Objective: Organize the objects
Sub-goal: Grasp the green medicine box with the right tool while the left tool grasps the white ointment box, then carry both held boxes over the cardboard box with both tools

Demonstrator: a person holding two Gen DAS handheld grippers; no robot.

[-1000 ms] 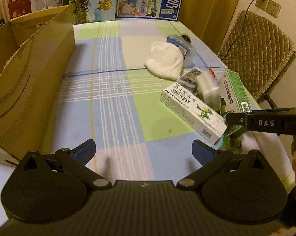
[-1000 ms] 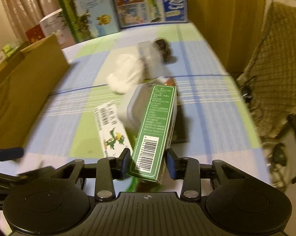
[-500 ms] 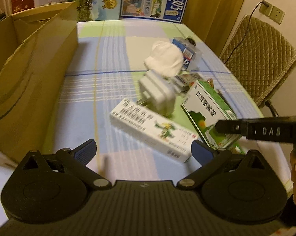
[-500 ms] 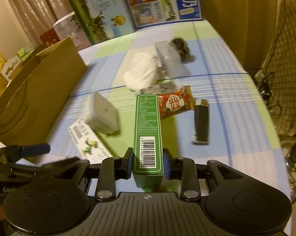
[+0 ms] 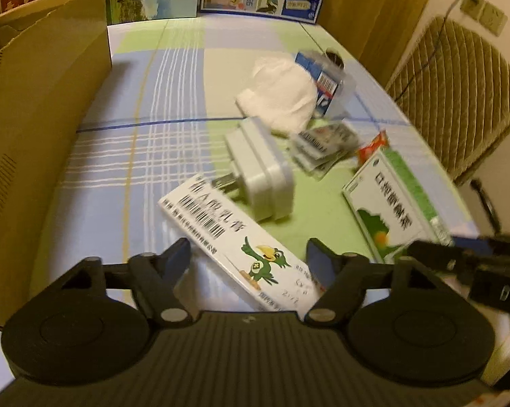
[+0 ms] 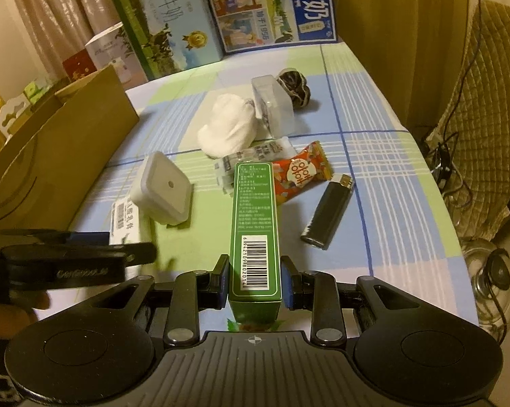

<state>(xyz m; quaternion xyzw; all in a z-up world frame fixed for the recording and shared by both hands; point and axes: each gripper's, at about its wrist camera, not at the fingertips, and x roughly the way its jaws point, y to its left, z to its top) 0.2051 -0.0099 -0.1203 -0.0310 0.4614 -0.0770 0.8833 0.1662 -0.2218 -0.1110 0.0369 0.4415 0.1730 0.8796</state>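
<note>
Sorting is under way: the right hand-held gripper (image 6: 255, 281) is clamped on the near end of a green box (image 6: 255, 234), which juts forward over the checked surface (image 6: 384, 156). The left hand-held gripper (image 5: 248, 257) stands apart, its fingers on either side of a white box (image 5: 234, 240) that lies flat and angled; neither pad seems to touch it yet.

Just beyond the white box lies a charger (image 5: 260, 173), its prongs toward the box. Farther off sit a white cloth (image 5: 282, 95), a clear case (image 6: 272, 105), a dark ball (image 6: 294, 88), some sachets (image 5: 322, 146), a red snack pack (image 6: 299, 173) and a lighter (image 6: 328, 217). A cardboard carton (image 5: 41, 129) stands open along the left edge of the surface, well apart from the pile, and looks like the likely bin.

The step in hand seems to be carrying the green box away while the left lines up on the white box. Next, the left probably needs to turn to match the box's slant, settle lower, then close across its narrow width without nudging the charger. The right's load then wants a swing leftward over the carton wall.
</note>
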